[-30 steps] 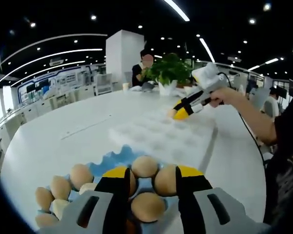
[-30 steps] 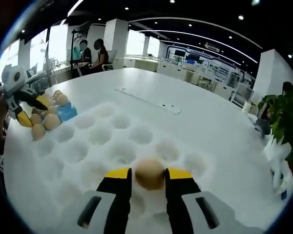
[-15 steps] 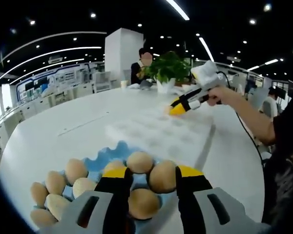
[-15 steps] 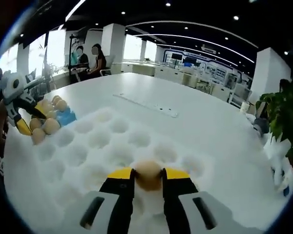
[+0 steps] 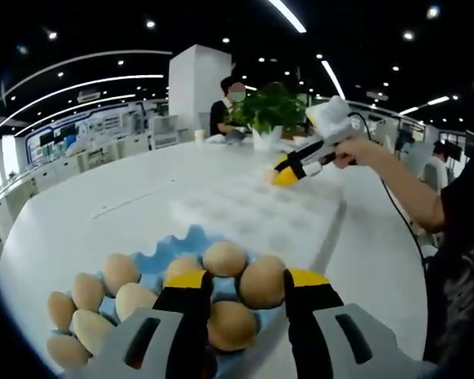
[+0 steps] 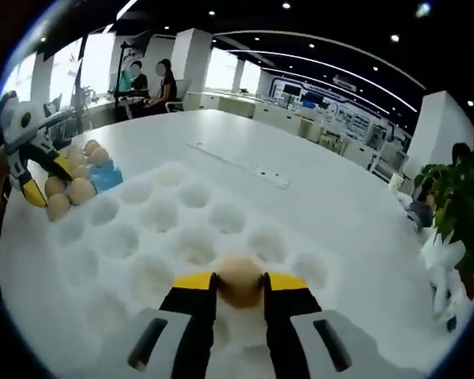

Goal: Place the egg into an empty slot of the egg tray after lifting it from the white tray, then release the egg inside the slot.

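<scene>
Right gripper [image 6: 240,284] has its jaws closed snug on the egg [image 6: 239,278], holding it just above the white tray [image 6: 142,237] with its rows of empty cups. The egg's long axis can't be read here. Left gripper [image 5: 241,304] hangs open and empty over the blue egg tray [image 5: 182,246], nearly full of brown eggs [image 5: 225,258], well apart from the right gripper.
</scene>
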{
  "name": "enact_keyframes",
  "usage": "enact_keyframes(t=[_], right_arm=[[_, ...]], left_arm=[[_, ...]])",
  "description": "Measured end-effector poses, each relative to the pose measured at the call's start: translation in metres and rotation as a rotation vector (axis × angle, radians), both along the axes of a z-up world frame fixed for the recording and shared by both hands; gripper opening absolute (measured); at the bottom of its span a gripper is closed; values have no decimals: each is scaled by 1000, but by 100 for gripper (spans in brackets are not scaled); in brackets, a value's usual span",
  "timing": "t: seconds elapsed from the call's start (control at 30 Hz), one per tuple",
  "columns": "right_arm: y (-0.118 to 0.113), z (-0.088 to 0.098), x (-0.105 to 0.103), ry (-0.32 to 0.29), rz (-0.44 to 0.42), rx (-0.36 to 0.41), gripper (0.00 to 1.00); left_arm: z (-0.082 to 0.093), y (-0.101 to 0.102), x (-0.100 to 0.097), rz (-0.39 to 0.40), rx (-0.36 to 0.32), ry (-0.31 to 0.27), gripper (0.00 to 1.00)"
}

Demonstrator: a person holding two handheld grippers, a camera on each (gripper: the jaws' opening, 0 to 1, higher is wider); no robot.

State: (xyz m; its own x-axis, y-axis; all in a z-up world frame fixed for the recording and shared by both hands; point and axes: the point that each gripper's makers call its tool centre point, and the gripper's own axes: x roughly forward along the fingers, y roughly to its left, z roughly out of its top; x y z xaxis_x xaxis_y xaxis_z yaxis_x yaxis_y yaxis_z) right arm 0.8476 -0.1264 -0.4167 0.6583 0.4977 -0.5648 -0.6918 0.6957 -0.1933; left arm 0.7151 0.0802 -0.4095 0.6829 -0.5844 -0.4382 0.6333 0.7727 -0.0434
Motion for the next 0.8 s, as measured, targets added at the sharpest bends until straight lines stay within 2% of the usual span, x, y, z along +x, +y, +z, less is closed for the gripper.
enact_keyframes(t=[0.3,0.5,0.67,0.73,0.77,0.8], right_arm=[[0,-3,6,62,4,29,25],[-3,-3,10,59,4,47,25],[-1,-1,4,48,-3,79,23],[1,7,4,33,3,110,20],[4,14,6,20,7,136,12],[9,30,5,-34,37,177,2]], left_arm=[[0,-3,1,-5,1,-3,38],[1,-2,1,-1,2,-4,38],[2,0,1,3,4,-6,38],[1,0,0,3,3,-6,38],[1,0,1,3,4,-5,38],[1,-1,1,2,3,-5,38]])
